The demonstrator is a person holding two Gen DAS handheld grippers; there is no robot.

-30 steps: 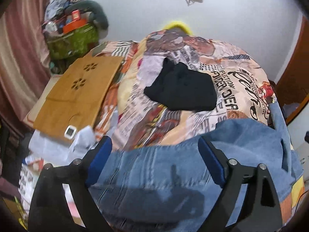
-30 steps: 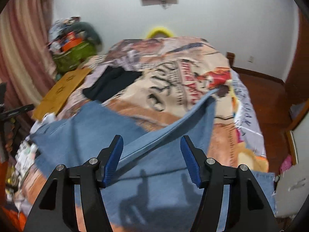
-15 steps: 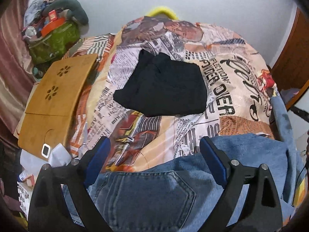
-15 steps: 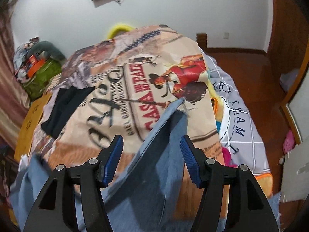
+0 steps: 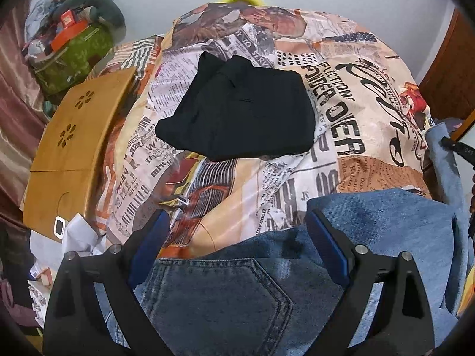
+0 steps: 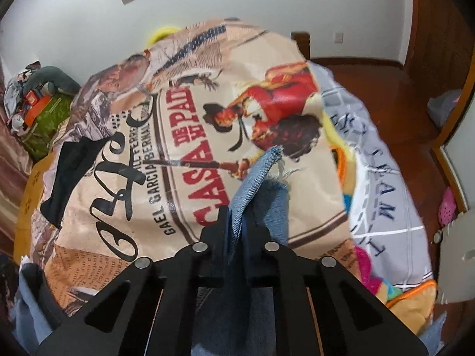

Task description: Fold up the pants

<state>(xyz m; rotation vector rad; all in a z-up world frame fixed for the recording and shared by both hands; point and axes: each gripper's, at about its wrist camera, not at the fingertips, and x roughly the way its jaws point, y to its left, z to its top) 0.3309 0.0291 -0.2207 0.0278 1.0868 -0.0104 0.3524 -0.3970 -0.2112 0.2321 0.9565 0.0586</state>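
Pinching frayed denim jeans hem, right gripper clamped; left gripper spread wide (empty) above pocket.

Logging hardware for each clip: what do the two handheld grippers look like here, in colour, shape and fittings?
Both look alike. The left gripper has two matte black angular fingers with triangular cut-outs, silver round pins at the joints, and flat blue pads on the inner faces. The right gripper shows the same black linkage, cut-outs and silver pins; its pads are hidden. No cables, markings, hands or sleeves are visible.
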